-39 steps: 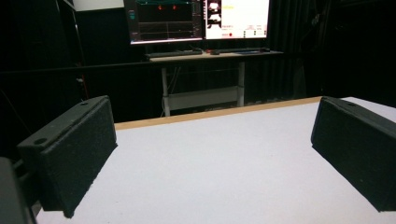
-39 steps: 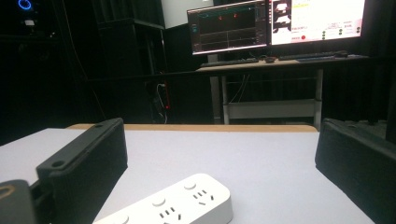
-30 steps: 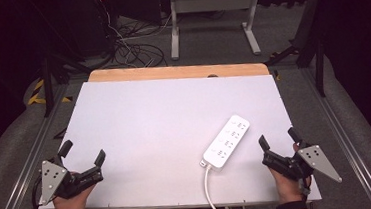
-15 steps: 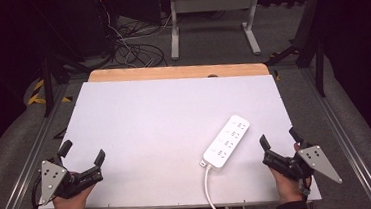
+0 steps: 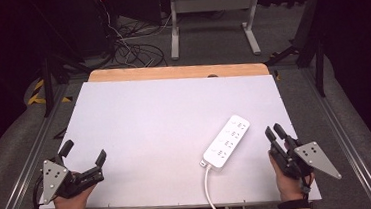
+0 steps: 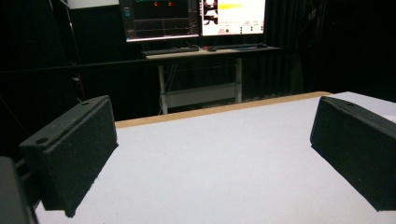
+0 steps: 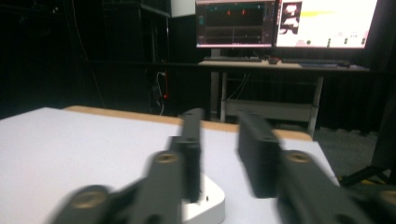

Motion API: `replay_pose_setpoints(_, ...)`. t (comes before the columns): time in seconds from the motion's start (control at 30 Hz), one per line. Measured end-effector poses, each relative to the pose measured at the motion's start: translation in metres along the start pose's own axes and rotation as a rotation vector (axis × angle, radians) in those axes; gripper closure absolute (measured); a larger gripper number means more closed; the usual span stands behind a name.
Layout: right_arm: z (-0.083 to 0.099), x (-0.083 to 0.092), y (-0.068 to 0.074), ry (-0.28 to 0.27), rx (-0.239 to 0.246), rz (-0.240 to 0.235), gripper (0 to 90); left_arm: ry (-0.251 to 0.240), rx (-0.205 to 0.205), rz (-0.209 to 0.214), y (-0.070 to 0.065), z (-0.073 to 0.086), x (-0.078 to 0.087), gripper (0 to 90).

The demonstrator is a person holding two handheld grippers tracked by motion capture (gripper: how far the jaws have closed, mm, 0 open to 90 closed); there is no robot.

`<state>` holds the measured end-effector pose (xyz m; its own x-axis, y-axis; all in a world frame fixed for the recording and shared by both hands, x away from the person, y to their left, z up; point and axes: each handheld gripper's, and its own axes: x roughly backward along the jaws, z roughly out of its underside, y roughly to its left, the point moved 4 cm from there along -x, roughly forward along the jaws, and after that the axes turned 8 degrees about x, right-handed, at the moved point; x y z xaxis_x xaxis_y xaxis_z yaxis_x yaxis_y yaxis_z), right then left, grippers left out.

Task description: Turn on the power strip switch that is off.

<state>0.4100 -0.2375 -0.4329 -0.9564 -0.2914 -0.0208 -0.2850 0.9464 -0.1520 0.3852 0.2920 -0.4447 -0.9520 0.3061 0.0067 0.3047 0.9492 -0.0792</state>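
High view: a white power strip [image 5: 226, 142] is lying on the white table [image 5: 150, 122] near the front right, its cord [image 5: 211, 192] running off the front edge; the left gripper [image 5: 83, 151] is resting spread wide at the front left corner, the right gripper [image 5: 274, 130] just beside the strip, jaws narrowly parted and gripping nothing.

Left gripper view: wide-apart jaws are framing bare tabletop [image 6: 224, 158]; monitors [image 6: 194, 17] are glowing beyond.

Right gripper view: blurred jaws are parted above the strip's end [image 7: 205, 200].

Risk: a sideways approach is likely to push the strip, and the trailing cord could drag it.
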Motion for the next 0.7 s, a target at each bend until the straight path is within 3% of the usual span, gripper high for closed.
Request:
replay_pose_setpoints(0.03,-0.004,0.001,-0.001,-0.005,-0.001,-0.012,90.0,0.003,-0.003,-0.003,0.0,0.0,0.0,1.3)
replay_pose_setpoints(0.13,-0.014,0.0,-0.003,0.03,0.015,-0.045,90.0,0.007,-0.001,-0.004,0.0,0.001,-0.001,1.3)
replay_pose_setpoints(0.3,-0.026,-0.01,0.005,0.123,0.056,-0.129,90.0,0.009,-0.007,-0.005,0.0,0.001,0.0,1.3)
replay_pose_setpoints(0.47,-0.027,-0.028,0.028,0.289,0.08,-0.248,90.0,0.012,-0.01,-0.013,0.001,0.001,0.0,1.5)
replay_pose_setpoints(0.5,-0.027,-0.028,0.028,0.289,0.08,-0.248,90.0,0.012,-0.01,-0.013,0.001,0.001,0.0,1.5)
replay_pose_setpoints(0.53,-0.026,-0.036,0.039,0.341,0.099,-0.279,90.0,0.014,-0.014,-0.015,0.001,0.002,-0.001,1.5)
replay_pose_setpoints(0.7,-0.022,-0.051,0.058,0.416,0.13,-0.333,90.0,0.016,-0.025,-0.013,0.0,0.002,0.0,1.5)
